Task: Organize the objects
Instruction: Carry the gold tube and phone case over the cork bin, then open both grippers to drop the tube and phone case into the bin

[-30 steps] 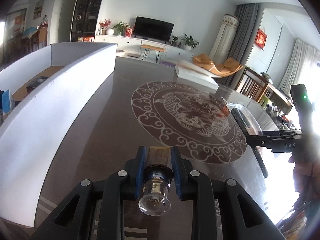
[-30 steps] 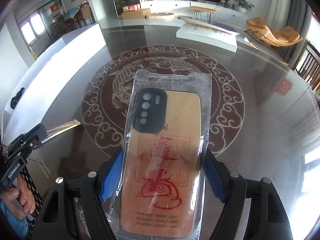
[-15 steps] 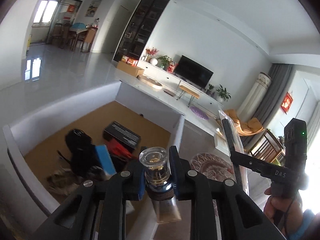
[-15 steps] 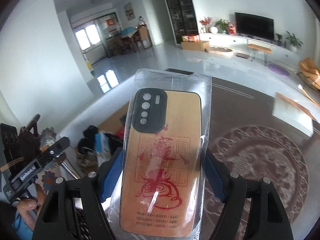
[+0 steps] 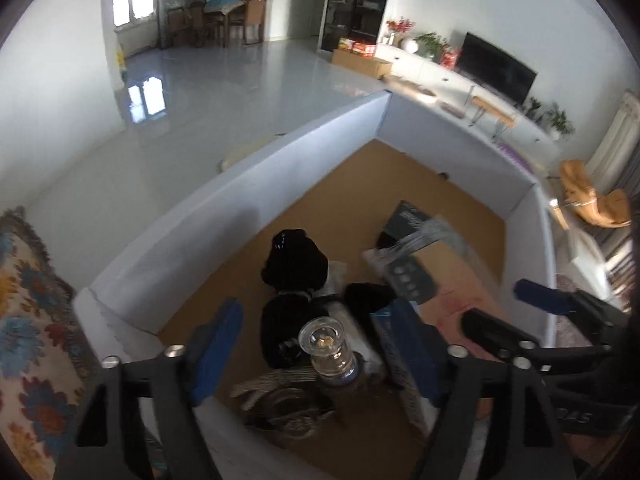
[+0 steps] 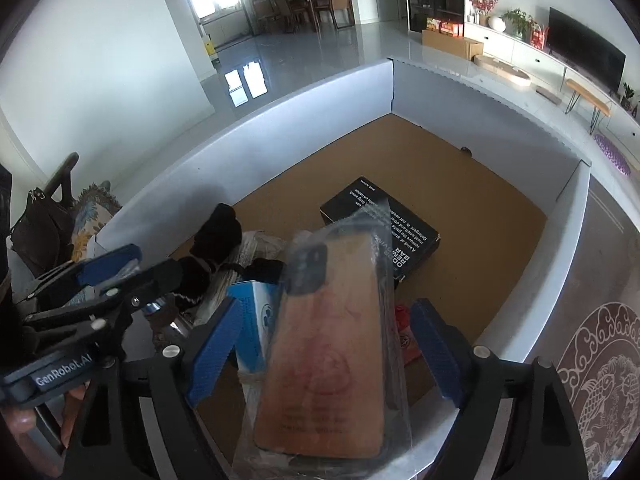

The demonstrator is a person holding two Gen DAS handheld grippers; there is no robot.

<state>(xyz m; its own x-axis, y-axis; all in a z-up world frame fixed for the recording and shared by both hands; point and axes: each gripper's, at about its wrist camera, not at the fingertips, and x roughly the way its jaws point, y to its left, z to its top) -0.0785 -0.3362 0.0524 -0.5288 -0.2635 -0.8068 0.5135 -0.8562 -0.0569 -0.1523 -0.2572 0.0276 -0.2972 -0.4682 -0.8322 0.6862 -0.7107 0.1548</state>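
Observation:
A small glass bottle (image 5: 326, 350) with a clear round stopper hangs loose between my left gripper's (image 5: 316, 308) blue pads, which are opening and stand clear of it on both sides. It is over the white-walled box (image 5: 240, 200). A tan phone case in a clear bag (image 6: 332, 360), blurred, lies between my right gripper's (image 6: 328, 304) opening pads with a gap on each side. In the left wrist view the phone case (image 5: 436, 268) shows tilted over the box floor beside the right gripper (image 5: 516, 312).
The box (image 6: 280, 120) has a brown cardboard floor holding a black printed carton (image 6: 400, 220), a black soft thing (image 5: 296, 260), a blue-and-white carton (image 6: 256, 320) and a woven item. A patterned cushion (image 5: 24, 320) lies left. The dark patterned table (image 6: 600, 380) is right.
Both grippers swung from the table to over the box. The left jaws let go of the bottle and the right jaws let go of the phone case; both now stand wide.

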